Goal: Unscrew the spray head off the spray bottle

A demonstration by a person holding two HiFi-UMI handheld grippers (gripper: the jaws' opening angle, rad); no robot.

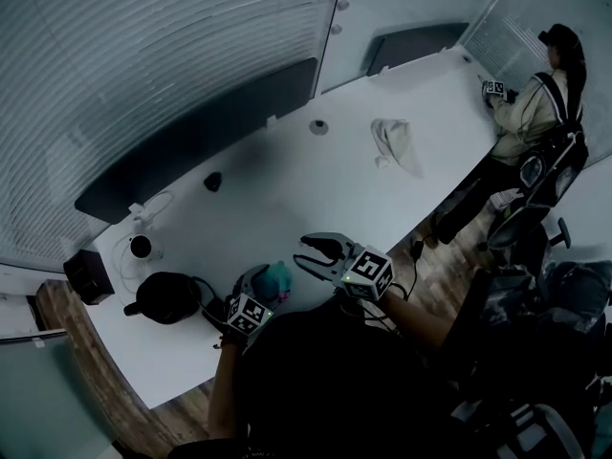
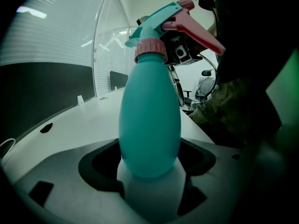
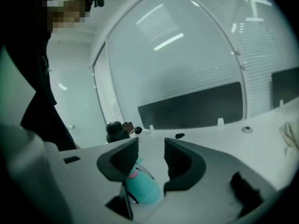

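Left claw (image 1: pixel 256 285) clamping belly of teal plastic spray bottle (image 2: pixel 149 120), lower centre of head view, over white desk (image 1: pixel 316 189). Right claw (image 3: pixel 152 160) gaping wide, empty, hovering just beside. Teal-and-pink trigger spray head (image 2: pixel 175 17) sitting screwed on; unscrewing seemingly in hand. Next probably needing right claw closing round pink collar (image 2: pixel 150 49), twisting.

Smooth, matt teal plastic spray bottle (image 2: pixel 149 120), pink plastic trigger (image 2: pixel 198 31), smooth white table (image 1: pixel 287 189), wood floor (image 1: pixel 76 352).

Bottle (image 2: pixel 149 125) teal, collar (image 2: pixel 150 49) and trigger (image 2: pixel 198 31) pink, spray head (image 2: pixel 154 21) teal. Table (image 1: pixel 316 185) white. My marker cubes (image 1: pixel 368 273): black-and-white squares.
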